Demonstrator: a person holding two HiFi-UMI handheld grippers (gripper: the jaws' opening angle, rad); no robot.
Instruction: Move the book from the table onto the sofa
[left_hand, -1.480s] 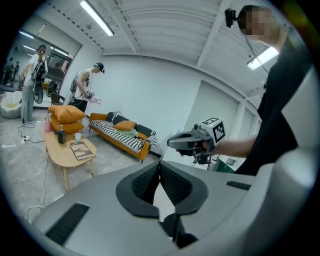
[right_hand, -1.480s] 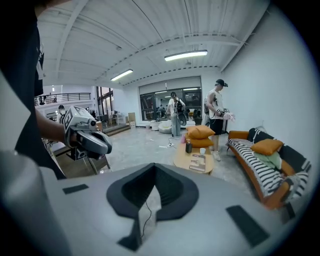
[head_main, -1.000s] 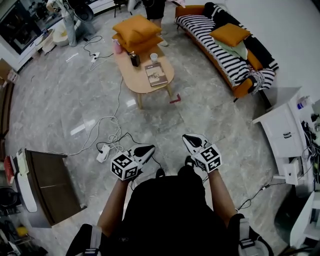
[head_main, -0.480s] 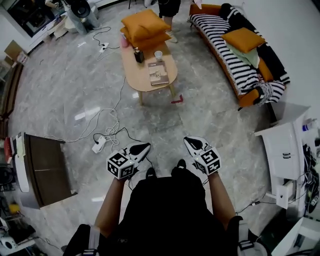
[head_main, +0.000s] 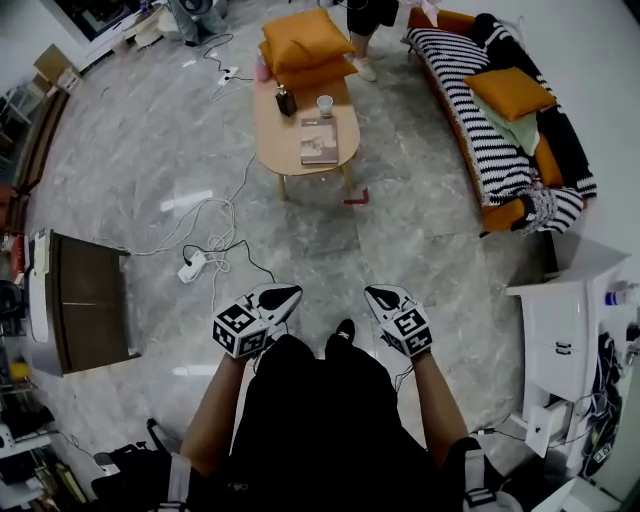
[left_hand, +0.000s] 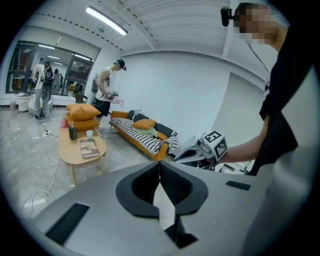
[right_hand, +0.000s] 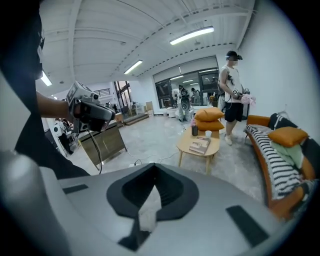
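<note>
A book (head_main: 320, 141) with a pale cover lies flat on the oval wooden coffee table (head_main: 278, 160), far ahead of me; it also shows as the book (left_hand: 89, 148) in the left gripper view and the book (right_hand: 199, 145) in the right gripper view. The orange sofa with a black-and-white striped throw (head_main: 478, 128) stands right of the table. My left gripper (head_main: 282, 296) and right gripper (head_main: 378, 294) are held close to my body, both shut and empty, well short of the table.
On the table stand two stacked orange cushions (head_main: 305, 50), a dark bottle (head_main: 286, 101) and a white cup (head_main: 325, 105). A person (head_main: 371, 20) stands at the table's far end. Cables and a power strip (head_main: 191, 267) lie on the floor at left. A dark cabinet (head_main: 88, 315) stands left, white furniture (head_main: 565, 335) right.
The view has swung: table and sofa sit a little higher and more to the right in the picture. Both grippers stay shut in front of my body.
</note>
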